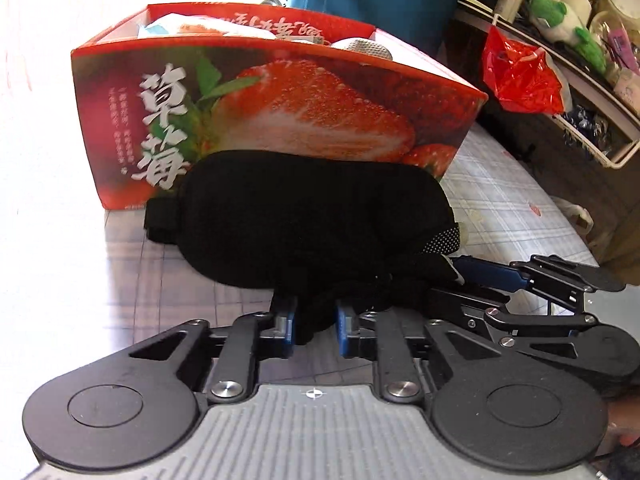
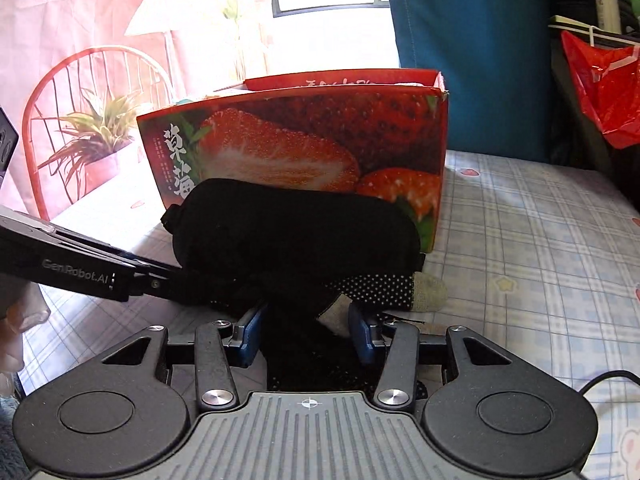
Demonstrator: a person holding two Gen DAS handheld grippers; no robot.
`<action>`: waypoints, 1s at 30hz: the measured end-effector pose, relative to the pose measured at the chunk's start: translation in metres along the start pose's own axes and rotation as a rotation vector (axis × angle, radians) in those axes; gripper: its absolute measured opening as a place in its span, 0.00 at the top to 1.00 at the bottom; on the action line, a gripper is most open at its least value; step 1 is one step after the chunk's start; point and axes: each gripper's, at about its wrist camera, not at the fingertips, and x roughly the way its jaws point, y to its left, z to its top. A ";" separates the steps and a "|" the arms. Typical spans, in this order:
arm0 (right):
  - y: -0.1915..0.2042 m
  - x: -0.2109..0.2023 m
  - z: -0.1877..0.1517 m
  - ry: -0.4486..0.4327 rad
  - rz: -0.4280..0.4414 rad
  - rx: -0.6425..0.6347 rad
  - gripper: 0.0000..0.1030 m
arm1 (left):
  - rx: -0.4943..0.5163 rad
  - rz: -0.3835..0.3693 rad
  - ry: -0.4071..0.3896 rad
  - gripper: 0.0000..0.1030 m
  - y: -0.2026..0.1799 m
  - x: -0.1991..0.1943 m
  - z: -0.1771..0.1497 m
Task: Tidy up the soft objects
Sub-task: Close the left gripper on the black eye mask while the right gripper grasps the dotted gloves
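clearly both the left gripper and right gripper pinch the black padded fabric eye mask; opposing pulls could slip it before the strawberry-printed cardboard box.

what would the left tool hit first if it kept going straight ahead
The left tool is already shut on black cloth. Straight ahead it would first press into the black eye mask, then the strawberry box behind it; how far apart those two sit is unclear.
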 end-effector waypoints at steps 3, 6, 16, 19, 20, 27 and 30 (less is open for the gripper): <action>0.004 -0.004 -0.002 -0.032 -0.019 -0.006 0.57 | -0.012 0.017 -0.013 0.85 0.003 -0.006 -0.005; 0.012 -0.006 -0.004 -0.063 -0.050 -0.043 0.54 | -0.028 0.038 -0.027 0.86 0.008 -0.015 -0.013; 0.035 -0.009 -0.008 -0.065 -0.014 -0.152 0.44 | -0.099 0.067 -0.068 0.85 0.025 -0.036 -0.031; 0.040 -0.009 -0.010 -0.058 0.002 -0.171 0.41 | -0.106 0.069 -0.075 0.85 0.028 -0.040 -0.033; 0.041 -0.009 -0.011 -0.056 0.004 -0.176 0.40 | -0.107 0.070 -0.077 0.85 0.028 -0.040 -0.033; 0.047 -0.003 -0.015 -0.008 0.000 -0.204 0.37 | -0.123 0.081 -0.087 0.85 0.029 -0.041 -0.031; 0.046 0.001 -0.017 0.017 -0.003 -0.204 0.38 | -0.122 0.086 -0.090 0.85 0.028 -0.041 -0.031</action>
